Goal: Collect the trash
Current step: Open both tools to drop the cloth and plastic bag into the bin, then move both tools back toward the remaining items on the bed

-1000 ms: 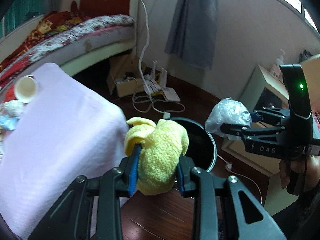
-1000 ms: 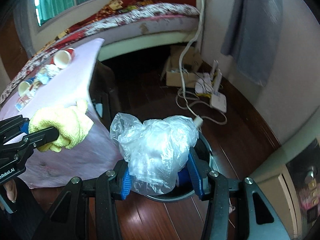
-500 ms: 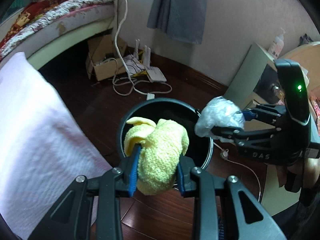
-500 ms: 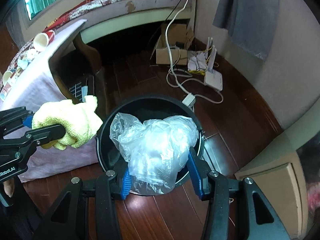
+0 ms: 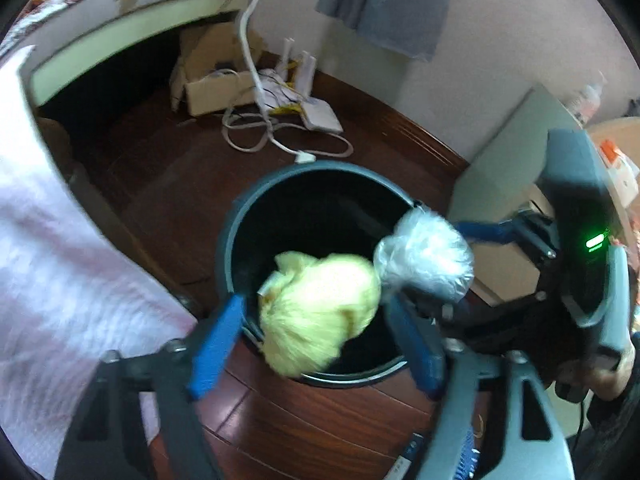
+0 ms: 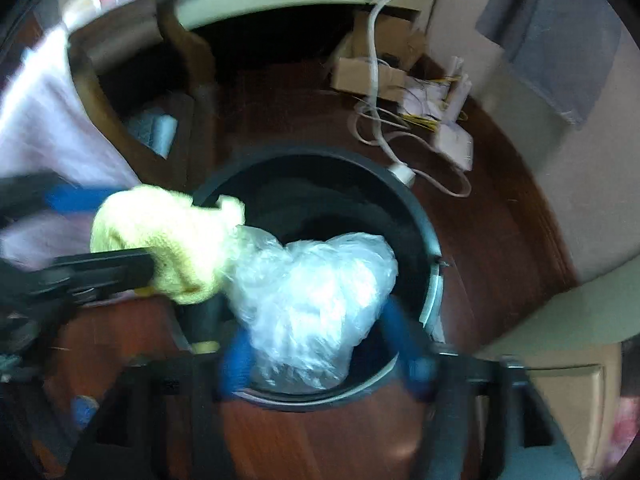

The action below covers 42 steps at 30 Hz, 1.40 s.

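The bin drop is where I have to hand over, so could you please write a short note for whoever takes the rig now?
Left tongs: jaws just opened, yellow cloth loose between them over the black bin.
Right tongs: jaws just opened, crumpled clear plastic bag between them above the bin mouth.
Done: both pieces carried to the bin and let go.
Left: confirm both land inside, then lift clear; cups remain on the pink-covered table.

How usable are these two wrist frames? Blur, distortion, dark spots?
Left wrist: motion blur smears the yellow cloth and left gripper; fisheye bends the walls; the bin interior reads black. Right wrist: blurrier still, the plastic bag and right gripper soft, corners vignetted.
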Available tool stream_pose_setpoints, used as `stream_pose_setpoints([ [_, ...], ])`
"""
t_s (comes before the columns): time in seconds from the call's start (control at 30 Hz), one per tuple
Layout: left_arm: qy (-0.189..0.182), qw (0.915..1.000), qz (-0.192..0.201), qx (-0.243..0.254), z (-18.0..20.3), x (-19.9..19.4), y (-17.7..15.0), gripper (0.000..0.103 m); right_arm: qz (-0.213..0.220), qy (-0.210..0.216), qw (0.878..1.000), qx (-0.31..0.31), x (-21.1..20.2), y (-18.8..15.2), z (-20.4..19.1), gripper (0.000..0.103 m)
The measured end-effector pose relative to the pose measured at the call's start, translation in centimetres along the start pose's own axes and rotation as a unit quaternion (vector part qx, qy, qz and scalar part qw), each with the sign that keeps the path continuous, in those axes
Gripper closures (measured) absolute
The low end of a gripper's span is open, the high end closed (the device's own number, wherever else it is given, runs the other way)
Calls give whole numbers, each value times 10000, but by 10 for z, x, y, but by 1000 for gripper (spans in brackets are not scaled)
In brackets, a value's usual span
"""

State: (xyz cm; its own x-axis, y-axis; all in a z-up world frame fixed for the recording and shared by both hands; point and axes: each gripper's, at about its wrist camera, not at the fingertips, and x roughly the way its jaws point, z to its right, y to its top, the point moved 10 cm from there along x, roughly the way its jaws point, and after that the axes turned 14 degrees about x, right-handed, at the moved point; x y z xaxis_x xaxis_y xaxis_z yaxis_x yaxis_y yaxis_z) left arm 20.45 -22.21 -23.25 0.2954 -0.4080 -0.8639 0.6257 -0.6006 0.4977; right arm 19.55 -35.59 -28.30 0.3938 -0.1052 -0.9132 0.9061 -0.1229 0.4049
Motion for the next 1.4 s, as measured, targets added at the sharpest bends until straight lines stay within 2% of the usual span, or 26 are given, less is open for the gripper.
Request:
stream_pose_setpoints([
  [0.03,48,10000,-2,-19,-2,-2,-2,16,18,-67,10000,-9,3,-3,3,0],
  [0.07,135,9999,-23,-41,-4,-6,-5,7,-48,-104,9999,16,5,-6,6,0],
  [0.1,203,9998,14,-54,-6,-10,-7,5,-153,-136,9998,63,8,-9,9,0],
  [0.23,475,9988,50,-116,-17,-22,-15,5,-274,-85,9994,204,3,-14,13,0],
  [0.4,588,9981,105,-169,-24,-34,-19,3,-71,-29,9998,163,-20,-11,6,0],
  [0.7,917,9948,373,-252,-36,-80,-28,3,239,223,9993,164,-70,-6,-21,0],
  [1.1,1428,9853,756,-550,-70,-148,-45,3,747,719,9945,110,-138,15,-75,0],
  [1.4,1755,9761,1073,-696,-87,-193,-58,3,1075,962,9895,17,-172,26,-114,0],
])
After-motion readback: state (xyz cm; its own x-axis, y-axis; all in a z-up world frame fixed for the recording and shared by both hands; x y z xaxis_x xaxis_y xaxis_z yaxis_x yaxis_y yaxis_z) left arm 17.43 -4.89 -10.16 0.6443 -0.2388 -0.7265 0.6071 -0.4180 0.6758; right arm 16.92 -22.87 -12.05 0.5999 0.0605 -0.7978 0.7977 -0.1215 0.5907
